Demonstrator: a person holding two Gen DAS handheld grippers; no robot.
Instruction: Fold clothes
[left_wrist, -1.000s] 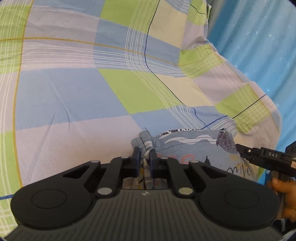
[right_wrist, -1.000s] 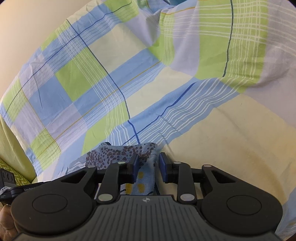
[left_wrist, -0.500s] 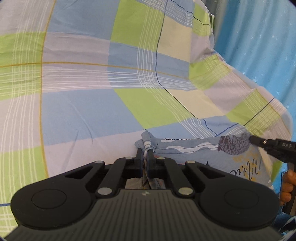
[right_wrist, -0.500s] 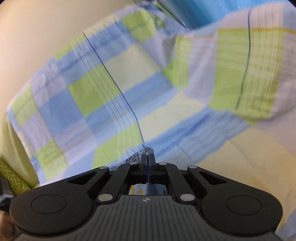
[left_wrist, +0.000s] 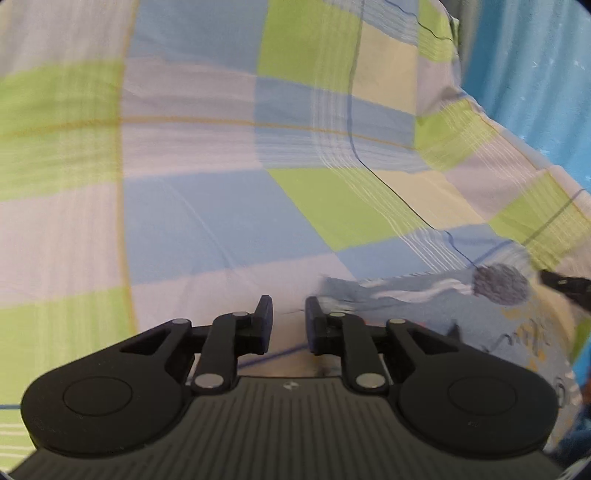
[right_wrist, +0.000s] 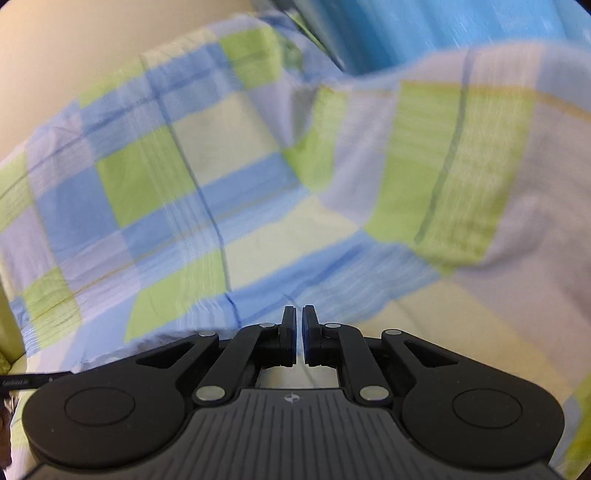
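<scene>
Gaping empty beside the garment (left_wrist: 443, 314), left hand-held gripper (left_wrist: 289, 314); right hand-held gripper (right_wrist: 299, 321) nearly closed, empty.

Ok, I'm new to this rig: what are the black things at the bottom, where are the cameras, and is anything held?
No robot here: a person holds a two-finger gripper in each hand, each carrying a wide-angle camera that looks along its fingers. One picture comes from the left gripper, one from the right gripper. Both overlook a checked sheet. A light blue printed garment lies on it, right of the left gripper. The left jaws stand open, empty; the right are almost closed, no cloth visible between.
</scene>
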